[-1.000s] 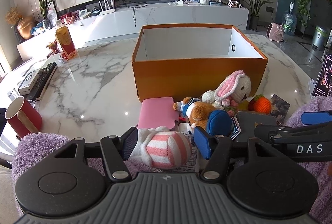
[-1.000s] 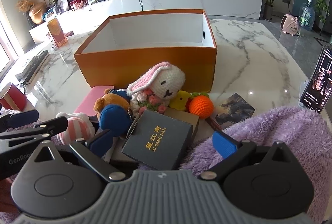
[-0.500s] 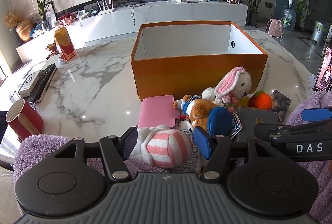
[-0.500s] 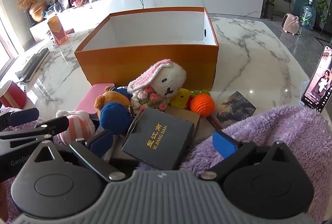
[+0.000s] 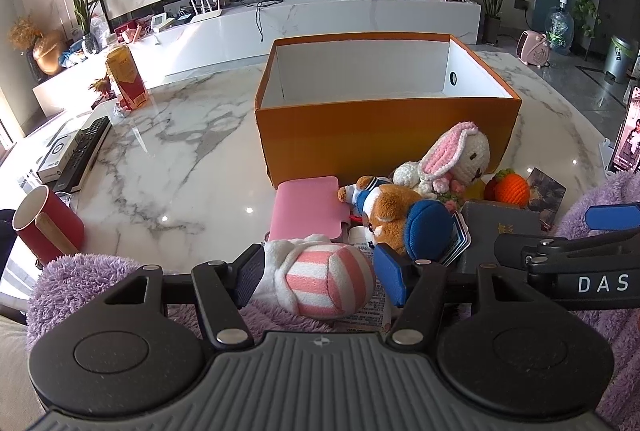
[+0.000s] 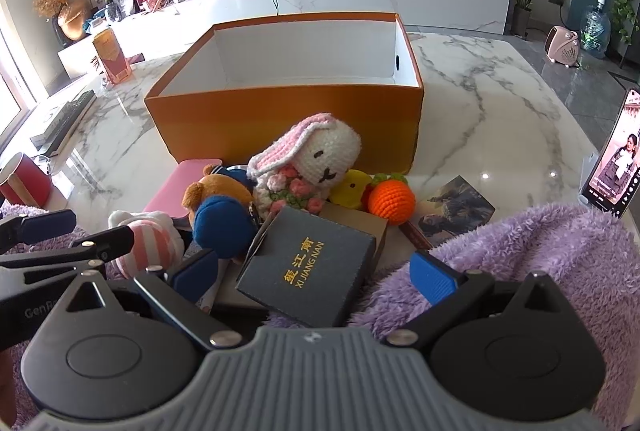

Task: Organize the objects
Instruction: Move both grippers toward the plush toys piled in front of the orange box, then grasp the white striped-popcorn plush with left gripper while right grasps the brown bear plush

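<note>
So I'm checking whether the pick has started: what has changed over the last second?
Very little. Both views shifted slightly, as if lifted or tilted a touch. The left hand-held gripper still brackets the striped plush, its blue pads beside it as before; nothing taken or let go. The right hand-held gripper stays open around the black box. The orange box and toy pile are unmoved.

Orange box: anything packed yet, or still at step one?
Nothing packed: the orange box shows only bare white walls. In hand: the left gripper brackets the pink-striped plush, whether clamped is unclear. The right gripper is open around the black box. Left: bunny, bear, orange ball, pink case.
</note>
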`<state>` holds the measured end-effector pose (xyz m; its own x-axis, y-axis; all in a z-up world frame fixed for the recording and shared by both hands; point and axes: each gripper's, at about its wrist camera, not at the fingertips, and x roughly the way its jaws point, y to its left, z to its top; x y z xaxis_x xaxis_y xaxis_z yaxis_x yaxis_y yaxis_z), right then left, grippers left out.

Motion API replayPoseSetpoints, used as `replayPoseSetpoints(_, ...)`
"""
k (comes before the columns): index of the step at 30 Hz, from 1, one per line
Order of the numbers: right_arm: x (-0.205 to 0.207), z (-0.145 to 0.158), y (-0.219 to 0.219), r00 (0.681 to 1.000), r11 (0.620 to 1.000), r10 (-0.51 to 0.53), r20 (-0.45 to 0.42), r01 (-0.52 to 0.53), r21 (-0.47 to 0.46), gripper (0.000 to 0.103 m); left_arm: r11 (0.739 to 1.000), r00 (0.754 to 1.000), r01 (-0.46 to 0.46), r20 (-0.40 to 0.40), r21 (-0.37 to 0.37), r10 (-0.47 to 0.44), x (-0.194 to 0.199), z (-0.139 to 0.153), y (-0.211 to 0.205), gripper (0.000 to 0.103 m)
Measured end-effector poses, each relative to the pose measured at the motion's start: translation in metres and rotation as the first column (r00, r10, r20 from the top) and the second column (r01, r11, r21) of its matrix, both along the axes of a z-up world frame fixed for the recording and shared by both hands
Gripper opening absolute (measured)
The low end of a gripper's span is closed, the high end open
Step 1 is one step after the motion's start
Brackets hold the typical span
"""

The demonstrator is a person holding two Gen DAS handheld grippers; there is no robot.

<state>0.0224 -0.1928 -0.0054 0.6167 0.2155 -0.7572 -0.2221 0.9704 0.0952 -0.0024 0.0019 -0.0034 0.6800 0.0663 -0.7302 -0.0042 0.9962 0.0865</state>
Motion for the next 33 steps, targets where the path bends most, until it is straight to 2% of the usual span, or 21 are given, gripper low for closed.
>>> replayPoseSetpoints(9, 0.001, -0.001, 0.002, 1.000, 1.000, 0.011, -0.005, -0.012, -0.006, 0.102, 1.000, 1.000, 0.002, -0.005, -0.002, -0.002, 0.000, -0.001, 0.001, 0.071)
replayPoseSetpoints(13, 0.003, -0.005, 0.004, 1.000, 1.000, 0.025, -0.013, -0.025, -0.007, 0.101, 0.999, 0.999, 0.022, -0.033, -0.034, -0.023, 0.003, -0.004, 0.004, 0.071)
replayPoseSetpoints(15, 0.005, -0.007, 0.005, 0.999, 0.999, 0.039, -0.019, -0.039, -0.012, 0.097, 0.998, 0.998, 0.035, -0.051, -0.058, -0.038, 0.006, -0.006, 0.006, 0.067)
replayPoseSetpoints(17, 0.008, -0.010, 0.007, 0.998, 0.998, 0.059, -0.033, -0.059, -0.012, 0.087, 0.996, 0.996, 0.046, -0.067, -0.078, -0.052, 0.008, -0.008, 0.005, 0.064)
replayPoseSetpoints(21, 0.014, -0.015, 0.010, 0.995, 0.996, 0.087, -0.052, -0.088, -0.012, 0.080, 0.990, 0.993, 0.076, -0.084, -0.116, -0.086, 0.012, -0.012, 0.003, 0.060)
replayPoseSetpoints(24, 0.018, -0.018, 0.011, 0.993, 0.995, 0.102, -0.065, -0.103, -0.015, 0.075, 0.990, 0.991, 0.091, -0.092, -0.110, -0.101, 0.016, -0.013, 0.001, 0.057)
replayPoseSetpoints(29, 0.029, -0.015, 0.011, 0.993, 0.995, 0.100, -0.061, -0.101, -0.005, 0.072, 0.995, 0.988, 0.059, -0.141, -0.083, -0.070, 0.027, -0.018, 0.007, 0.058)
replayPoseSetpoints(31, 0.034, -0.014, 0.012, 0.992, 0.994, 0.108, -0.067, -0.107, 0.015, 0.071, 0.997, 0.984, 0.028, -0.171, -0.075, -0.041, 0.030, -0.021, 0.013, 0.066)
replayPoseSetpoints(33, 0.037, -0.014, 0.017, 0.989, 0.991, 0.129, -0.070, -0.127, 0.029, 0.070, 0.993, 0.981, 0.005, -0.194, -0.115, -0.027, 0.033, -0.023, 0.020, 0.070)
